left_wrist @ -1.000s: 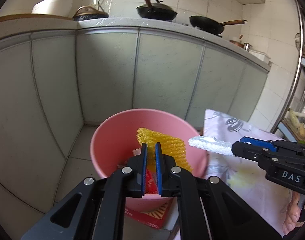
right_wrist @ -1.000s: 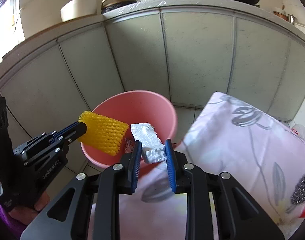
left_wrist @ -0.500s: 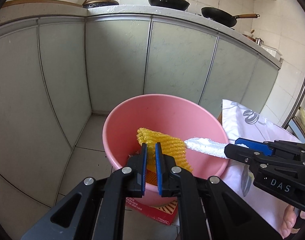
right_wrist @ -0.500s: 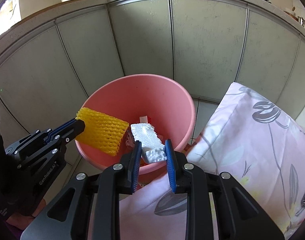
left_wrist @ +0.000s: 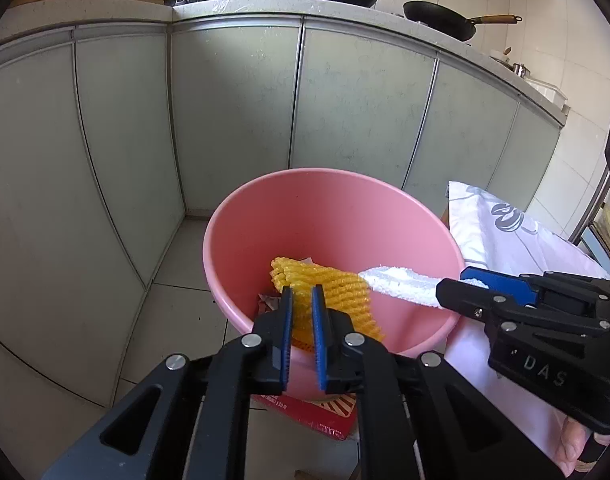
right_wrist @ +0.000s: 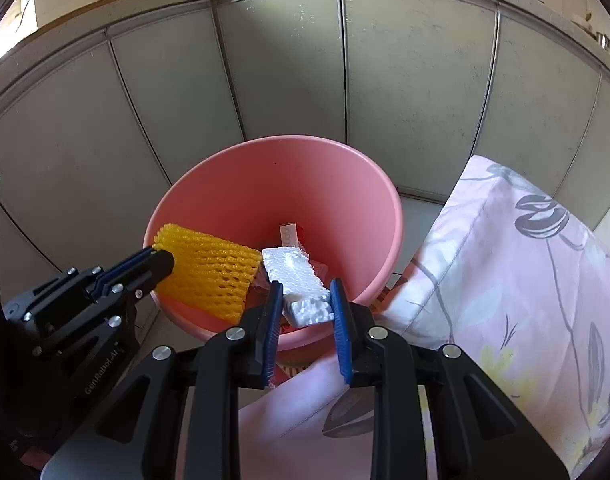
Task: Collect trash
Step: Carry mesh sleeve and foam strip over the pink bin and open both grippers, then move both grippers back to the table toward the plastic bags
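Yellow foam netting [left_wrist: 333,292] sits between my left gripper [left_wrist: 301,334] fingers, now opening, over the pink bin [left_wrist: 385,188]. My right gripper [right_wrist: 307,320] clamps white styrofoam [right_wrist: 301,280] above its near rim; neither piece is dropped yet.

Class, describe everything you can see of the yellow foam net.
The yellow foam net is a soft mesh sleeve of ribbed, diamond-patterned foam, flattened into a rough rectangle. It hangs tilted over the pink bucket, above the rim, pinched at one end by the left tool, whose jaws are opening. Its far edge meets the white foam piece.
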Available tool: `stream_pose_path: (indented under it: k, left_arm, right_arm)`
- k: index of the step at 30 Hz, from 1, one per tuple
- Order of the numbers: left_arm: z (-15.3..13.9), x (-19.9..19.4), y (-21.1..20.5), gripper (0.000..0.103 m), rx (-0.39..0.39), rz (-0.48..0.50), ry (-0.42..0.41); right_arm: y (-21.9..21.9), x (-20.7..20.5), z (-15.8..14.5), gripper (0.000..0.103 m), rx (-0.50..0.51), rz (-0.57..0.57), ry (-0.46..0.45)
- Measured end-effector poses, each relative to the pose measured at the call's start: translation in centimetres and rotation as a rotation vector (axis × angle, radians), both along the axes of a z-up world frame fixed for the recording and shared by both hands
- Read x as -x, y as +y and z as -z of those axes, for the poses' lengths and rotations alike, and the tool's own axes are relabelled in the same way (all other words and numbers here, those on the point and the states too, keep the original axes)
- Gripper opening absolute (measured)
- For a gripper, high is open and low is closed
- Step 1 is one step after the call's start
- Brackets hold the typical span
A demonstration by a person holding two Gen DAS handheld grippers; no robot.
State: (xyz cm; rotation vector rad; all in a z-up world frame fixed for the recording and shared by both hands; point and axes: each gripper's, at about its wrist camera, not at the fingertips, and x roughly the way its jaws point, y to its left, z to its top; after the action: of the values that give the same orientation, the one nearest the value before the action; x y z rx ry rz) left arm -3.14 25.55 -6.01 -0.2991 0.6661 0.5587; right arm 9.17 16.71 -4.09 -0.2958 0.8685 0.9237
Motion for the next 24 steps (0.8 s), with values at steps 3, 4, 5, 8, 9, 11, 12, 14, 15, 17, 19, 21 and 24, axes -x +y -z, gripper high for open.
stream_pose_path:
  k: [3,4,5,8,9,11,12,14,15,17,19,21,24]
  left_arm:
    - [0.0,0.1,0.2,0.01,0.019,-0.005,-0.004]
    - [0.0,0.1,0.3,0.013,0.026,-0.007,-0.008]
    - [-0.1,0.2,0.3,0.015,0.034,-0.011,-0.013]
    - [-0.4,0.3,0.4,0.025,0.041,-0.018,-0.021]
    - [-0.4,0.4,0.4,0.028,0.041,-0.021,-0.024]
    - [-0.7,0.6,0.3,0.029,0.042,-0.026,-0.033]
    - [-0.9,0.7,0.3,0.029,0.042,-0.025,-0.038]
    - [-1.3,0.9,0.2,0.03,0.04,-0.023,-0.049]
    - [-1.5,1.0,0.0,0.03,0.034,-0.022,-0.055]
    - [-1.9,1.1,-0.3,0.03,0.025,-0.017,-0.062]
    - [-2.2,1.1,-0.5,0.03,0.021,-0.012,-0.066]
    - [-2.5,1.2,-0.8,0.03,0.019,-0.006,-0.072]
    - [-3.0,1.1,-1.4,0.03,0.012,0.007,-0.076]
  right_arm:
    - [-0.2,-0.5,0.0,0.026,-0.019,0.007,0.03]
    - [-0.4,-0.6,0.0,0.029,-0.026,0.007,0.039]
    - [-0.5,-0.7,0.0,0.032,-0.031,0.008,0.044]
    - [-0.8,-0.8,-0.5,0.041,-0.062,0.006,0.042]
    - [-0.9,-0.7,-0.6,0.041,-0.064,0.006,0.039]
    - [-1.1,-0.6,-0.8,0.041,-0.071,0.008,0.034]
    - [-1.3,-0.5,-0.9,0.041,-0.078,0.009,0.033]
    - [-1.8,-0.4,-1.2,0.041,-0.089,0.014,0.025]
    - [-2.0,-0.3,-1.3,0.041,-0.094,0.016,0.023]
    - [-2.5,-0.2,-1.5,0.041,-0.102,0.018,0.023]
    - [-3.0,0.0,-1.7,0.041,-0.11,0.021,0.02]
    - [-3.6,0.2,-2.0,0.041,-0.115,0.019,0.013]
    - [-4.3,0.6,-2.4,0.041,-0.121,0.018,0.007]
